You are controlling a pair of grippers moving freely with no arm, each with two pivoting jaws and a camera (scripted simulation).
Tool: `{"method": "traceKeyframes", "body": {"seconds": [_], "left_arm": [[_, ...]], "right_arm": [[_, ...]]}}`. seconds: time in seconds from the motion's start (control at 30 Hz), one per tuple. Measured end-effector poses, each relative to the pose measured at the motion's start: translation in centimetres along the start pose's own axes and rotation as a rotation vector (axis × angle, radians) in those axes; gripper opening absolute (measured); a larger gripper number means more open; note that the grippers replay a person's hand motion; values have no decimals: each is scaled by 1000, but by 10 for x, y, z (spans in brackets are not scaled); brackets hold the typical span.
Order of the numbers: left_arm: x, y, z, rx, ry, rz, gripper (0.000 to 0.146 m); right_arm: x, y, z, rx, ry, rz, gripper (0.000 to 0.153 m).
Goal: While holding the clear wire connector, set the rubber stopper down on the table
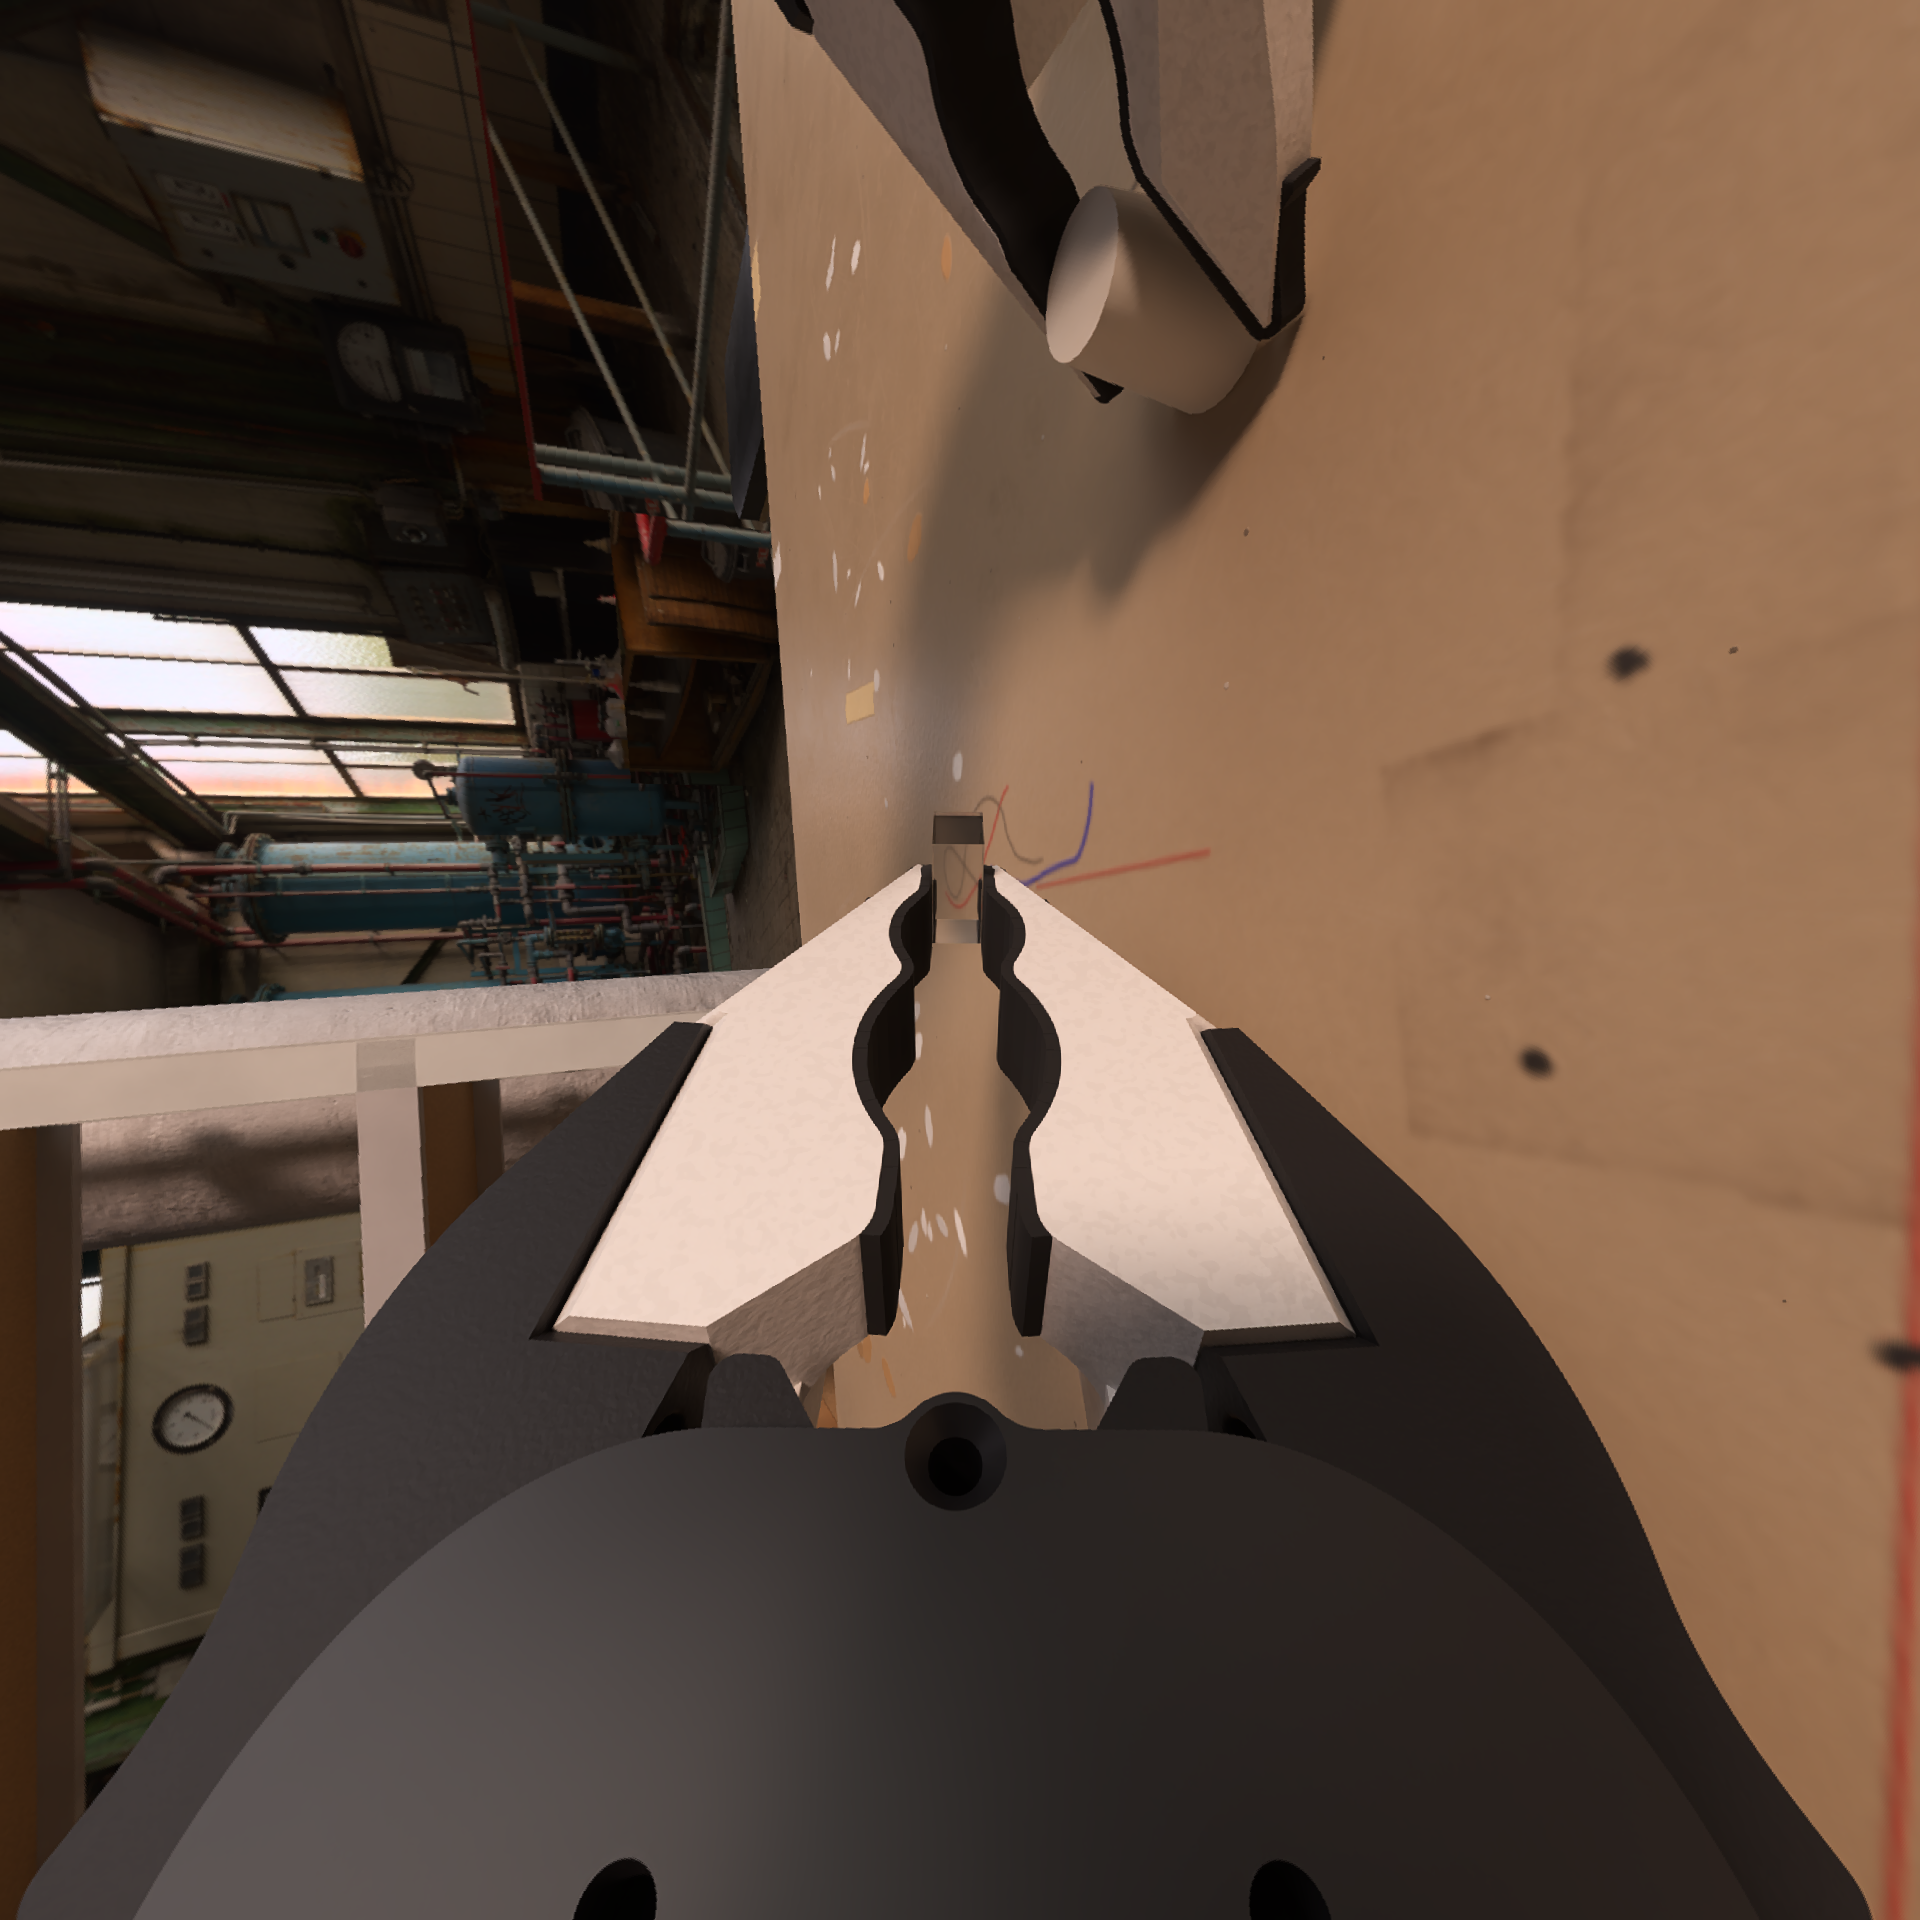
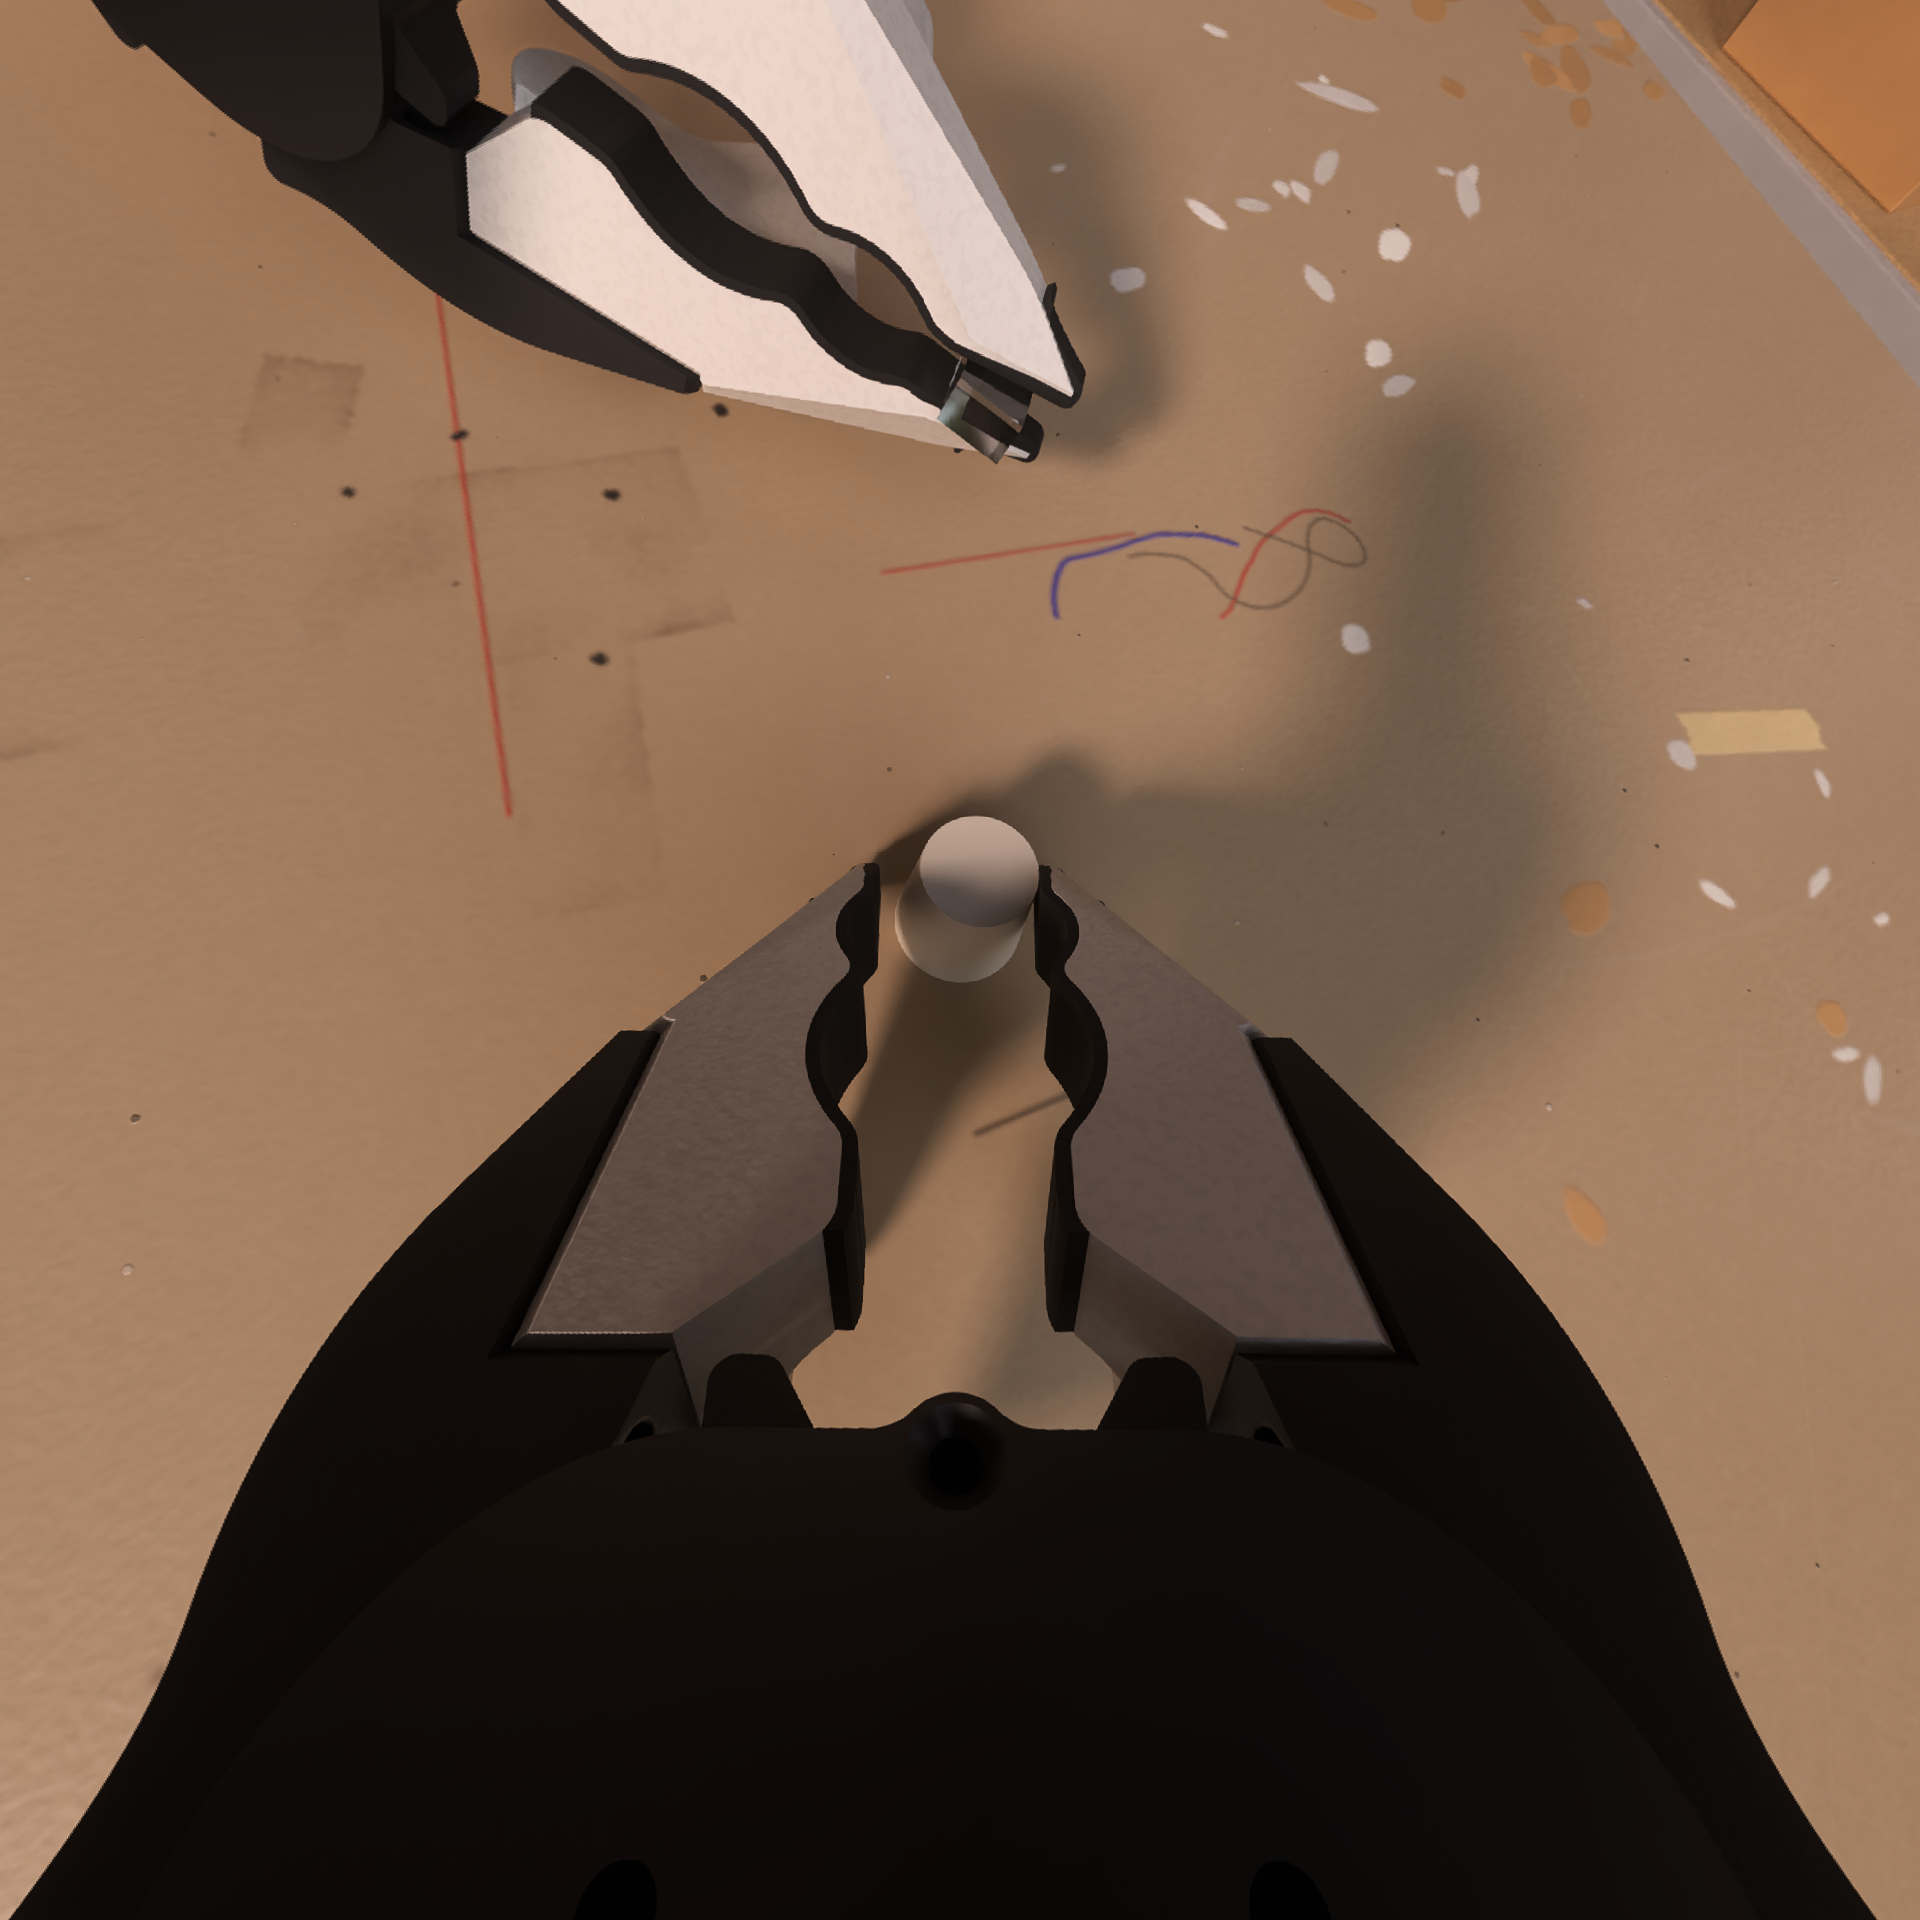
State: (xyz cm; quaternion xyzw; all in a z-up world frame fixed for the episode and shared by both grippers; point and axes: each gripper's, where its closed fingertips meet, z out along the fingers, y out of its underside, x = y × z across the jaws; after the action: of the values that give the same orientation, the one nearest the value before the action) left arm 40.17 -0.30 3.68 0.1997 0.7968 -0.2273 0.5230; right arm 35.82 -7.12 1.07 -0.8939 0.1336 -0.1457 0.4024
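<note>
The clear wire connector (image 1: 956,883) is pinched between the tips of my left gripper (image 1: 956,899), which is shut on it above the brown table (image 1: 1558,935). In the right wrist view the left gripper (image 2: 1013,421) hangs at the upper left, holding the connector (image 2: 982,424). The pale rubber stopper (image 2: 966,904) rests on the table (image 2: 312,935) between the tips of my right gripper (image 2: 961,883). One pad touches it and a thin gap shows at the other pad. In the left wrist view the stopper (image 1: 1132,301) touches the table between the right gripper's fingers (image 1: 1195,358).
Thin red, blue and black scribbles (image 2: 1195,561) mark the table between the two grippers. A long red line (image 2: 473,551) runs at the left and a strip of tape (image 2: 1751,730) lies at the right. The table edge (image 2: 1766,156) runs across the top right corner.
</note>
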Motion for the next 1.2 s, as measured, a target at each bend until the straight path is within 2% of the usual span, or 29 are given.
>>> {"method": "traceKeyframes", "body": {"seconds": [0.5, 1.2], "left_arm": [[3, 2, 1, -9, 7, 5, 8], [10, 2, 3, -6, 17, 118, 8]], "right_arm": [[0, 0, 0, 0, -1, 0, 29], [0, 0, 0, 0, -1, -2, 29]]}}
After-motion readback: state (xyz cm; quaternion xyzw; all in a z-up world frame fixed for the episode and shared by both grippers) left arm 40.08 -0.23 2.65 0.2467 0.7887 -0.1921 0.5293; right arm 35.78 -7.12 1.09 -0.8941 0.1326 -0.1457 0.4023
